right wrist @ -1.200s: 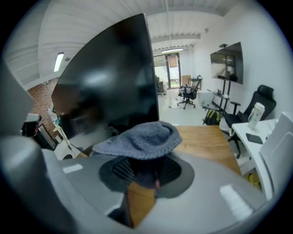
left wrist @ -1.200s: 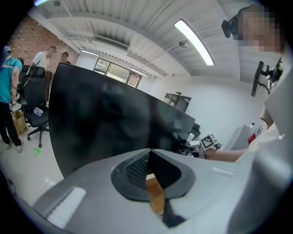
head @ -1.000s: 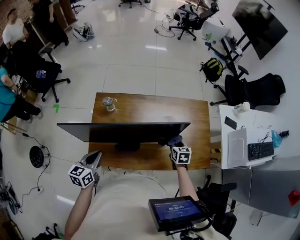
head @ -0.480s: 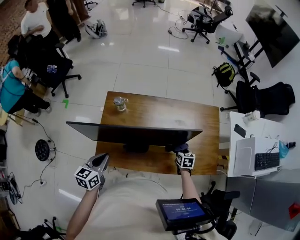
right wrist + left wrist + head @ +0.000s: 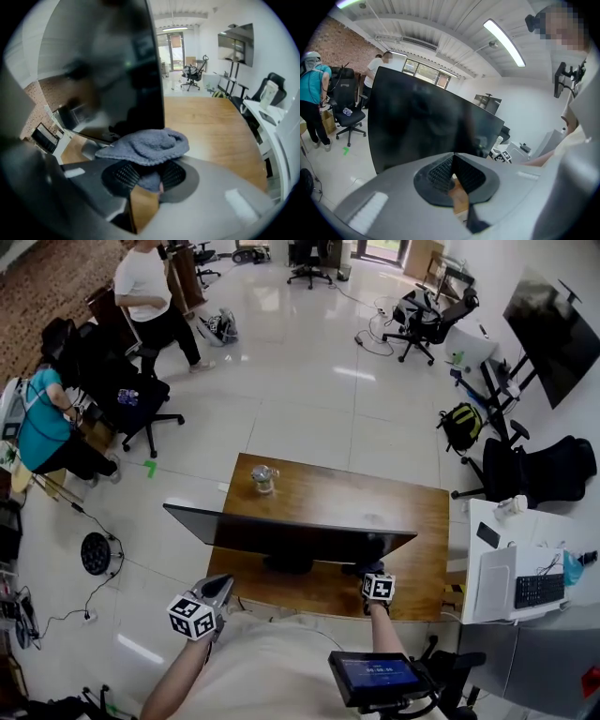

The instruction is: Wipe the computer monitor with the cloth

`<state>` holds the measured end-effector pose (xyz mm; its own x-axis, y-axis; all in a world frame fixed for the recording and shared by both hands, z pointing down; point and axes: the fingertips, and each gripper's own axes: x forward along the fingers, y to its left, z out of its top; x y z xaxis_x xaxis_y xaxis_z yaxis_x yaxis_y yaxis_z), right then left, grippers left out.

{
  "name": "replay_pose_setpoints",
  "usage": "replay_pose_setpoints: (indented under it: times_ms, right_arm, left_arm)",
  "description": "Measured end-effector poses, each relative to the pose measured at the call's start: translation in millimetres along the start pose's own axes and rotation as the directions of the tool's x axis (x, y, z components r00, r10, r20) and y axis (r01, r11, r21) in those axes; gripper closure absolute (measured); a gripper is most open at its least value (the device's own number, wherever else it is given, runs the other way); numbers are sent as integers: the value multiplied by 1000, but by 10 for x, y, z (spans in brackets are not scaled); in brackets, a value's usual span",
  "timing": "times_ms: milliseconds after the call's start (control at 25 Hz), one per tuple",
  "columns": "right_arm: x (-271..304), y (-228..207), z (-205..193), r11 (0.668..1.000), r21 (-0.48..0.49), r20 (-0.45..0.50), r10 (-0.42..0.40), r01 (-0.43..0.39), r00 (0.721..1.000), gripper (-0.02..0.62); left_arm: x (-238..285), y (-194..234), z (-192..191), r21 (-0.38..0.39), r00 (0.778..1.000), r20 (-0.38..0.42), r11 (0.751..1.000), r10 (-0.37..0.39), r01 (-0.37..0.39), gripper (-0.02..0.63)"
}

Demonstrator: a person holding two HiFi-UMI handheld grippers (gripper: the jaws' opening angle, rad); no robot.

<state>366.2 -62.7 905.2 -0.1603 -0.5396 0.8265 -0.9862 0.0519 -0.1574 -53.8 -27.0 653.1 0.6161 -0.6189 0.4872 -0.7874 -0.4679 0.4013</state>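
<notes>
Right tool (image 5: 147,180) clenched on the grey cloth (image 5: 145,146). Only a fold is pinched; the rest bunches over the jaw tips, just beside the right edge of the monitor (image 5: 112,70) (contact unclear). Left tool (image 5: 453,176) closed on nothing, near the bench (image 5: 412,512) front, not touching the monitor.

Risks:
- cloth drags out of the thin pinch mid-stroke
- hard jaw tips scrape the panel
- a firm push swivels the unbraced screen
</notes>
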Motion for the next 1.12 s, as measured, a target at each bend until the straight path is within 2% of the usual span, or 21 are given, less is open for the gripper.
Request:
replay_pose_setpoints:
  times_ms: [240, 520, 1120]
  right_arm:
    - [45, -13, 12, 1000, -3, 42, -18, 18, 999, 500]
    - [46, -43, -27, 999, -24, 21, -42, 42, 999, 500]
    - [89, -33, -19, 994, 58, -16, -90, 91, 996, 502]
  left_arm:
    - [137, 50, -116, 13, 1000, -17, 1000, -2, 3, 603]
    - [215, 150, -243, -1, 1000, -14, 1000, 6, -6, 603]
    - [219, 186, -218, 2, 1000, 0, 1000, -21, 21, 603]
